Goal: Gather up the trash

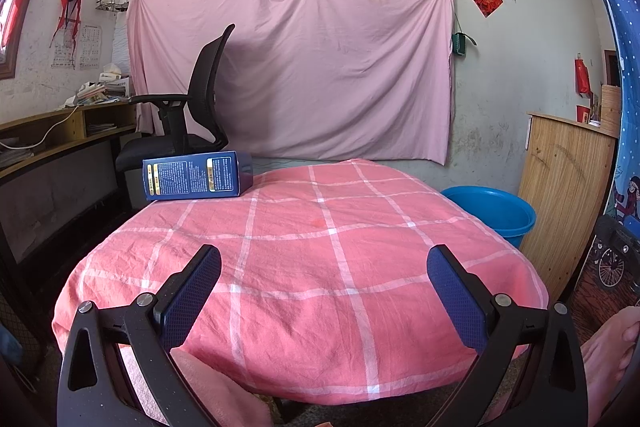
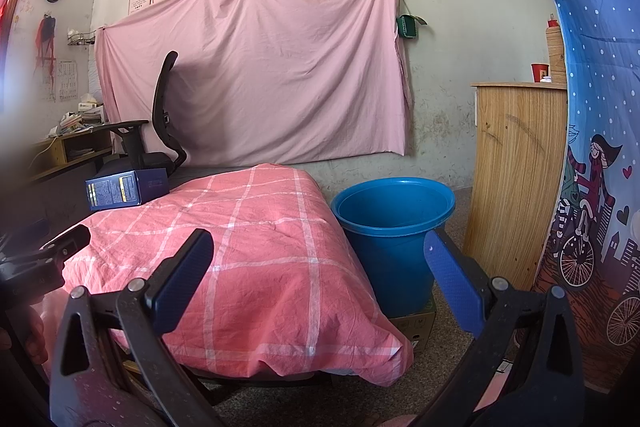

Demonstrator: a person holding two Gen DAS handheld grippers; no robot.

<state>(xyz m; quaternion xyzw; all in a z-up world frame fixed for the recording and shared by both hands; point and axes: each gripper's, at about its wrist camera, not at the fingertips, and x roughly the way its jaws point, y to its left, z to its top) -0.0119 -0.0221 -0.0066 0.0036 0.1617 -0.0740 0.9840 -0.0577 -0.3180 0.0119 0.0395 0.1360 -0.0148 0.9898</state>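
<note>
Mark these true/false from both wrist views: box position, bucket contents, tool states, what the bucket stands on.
1. The blue box lies on the far left corner of the pink checked cloth. True.
2. The left tool is shut on the box. False: it is open, holding nothing.
3. The blue bucket stands right of the table. True.
4. Trash shows inside the bucket. False: the visible inside looks bare.
5. The right tool is open. True.
6. The bucket sits directly on the floor. False: it rests on a cardboard box.
</note>
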